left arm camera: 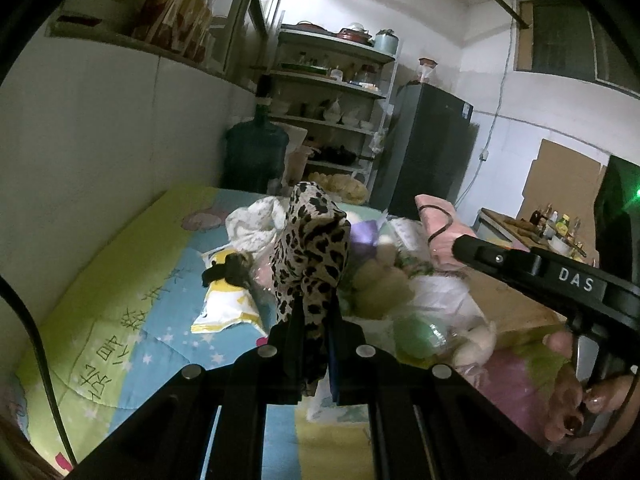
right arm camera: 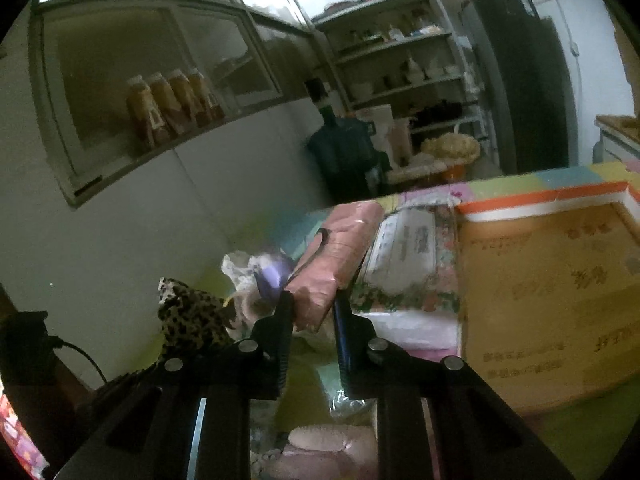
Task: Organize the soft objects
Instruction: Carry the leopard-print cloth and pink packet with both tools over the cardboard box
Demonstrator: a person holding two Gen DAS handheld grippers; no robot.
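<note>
You are working in a lived-in home, in one room that serves as both bedroom and kitchen store. Under you lies a bed [left arm camera: 120, 304] spread with a bright cartoon quilt. At twelve o'clock stands an open shelf rack [left arm camera: 332, 80] loaded with pots, bowls and jars, with a tall dark fridge [left arm camera: 424, 144] at one o'clock beside it. A big water jug [left arm camera: 256, 152] sits on the floor at eleven o'clock. Drink bottles [right arm camera: 172, 100] line a window ledge at ten o'clock. Sauce bottles [left arm camera: 556, 224] crowd a counter at three o'clock. A cardboard box [right arm camera: 552, 288] rests on the bed.
</note>
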